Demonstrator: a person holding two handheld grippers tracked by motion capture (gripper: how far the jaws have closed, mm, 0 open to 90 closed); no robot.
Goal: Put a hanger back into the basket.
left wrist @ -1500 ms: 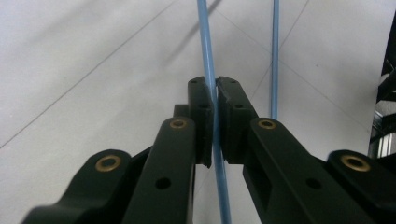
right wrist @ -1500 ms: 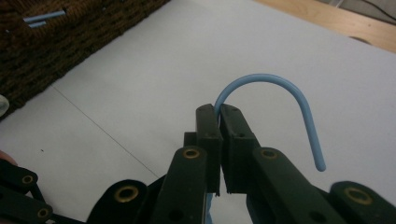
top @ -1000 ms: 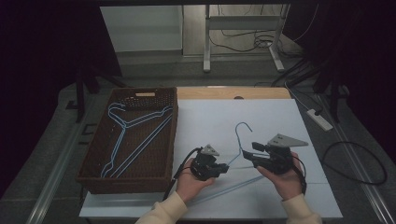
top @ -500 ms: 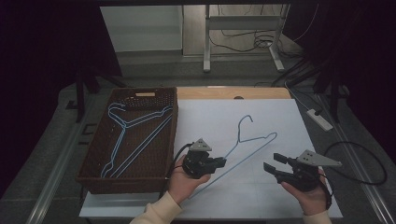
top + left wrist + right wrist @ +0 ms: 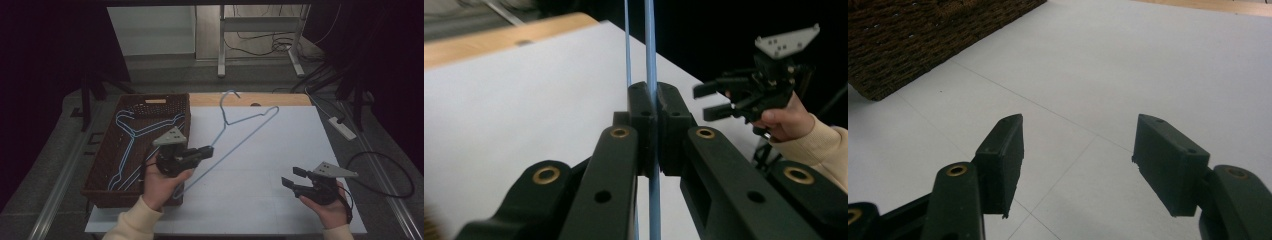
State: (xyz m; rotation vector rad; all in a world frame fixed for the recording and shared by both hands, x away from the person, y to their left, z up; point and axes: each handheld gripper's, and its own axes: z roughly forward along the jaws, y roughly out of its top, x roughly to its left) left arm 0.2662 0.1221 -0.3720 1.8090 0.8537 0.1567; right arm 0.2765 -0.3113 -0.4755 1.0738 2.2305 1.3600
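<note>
A blue wire hanger hangs tilted above the white table, its hook toward the far edge. My left gripper is shut on the hanger's long wire; in the left gripper view the wire runs straight up between the pressed pads of the left gripper. My right gripper stands at the front right, apart from the hanger. Its jaws have just been opening, and in the right gripper view the right gripper has nothing but bare table between its pads. The right gripper also appears in the left gripper view.
A brown wicker basket on the left holds several more blue hangers. A wooden strip runs along the table's far edge. A power strip and a looped cable lie right of the table.
The right gripper has left the hanger and moved right and toward the front edge, jaws wider. The left gripper has risen with the hanger, swinging its hook toward the far edge.
</note>
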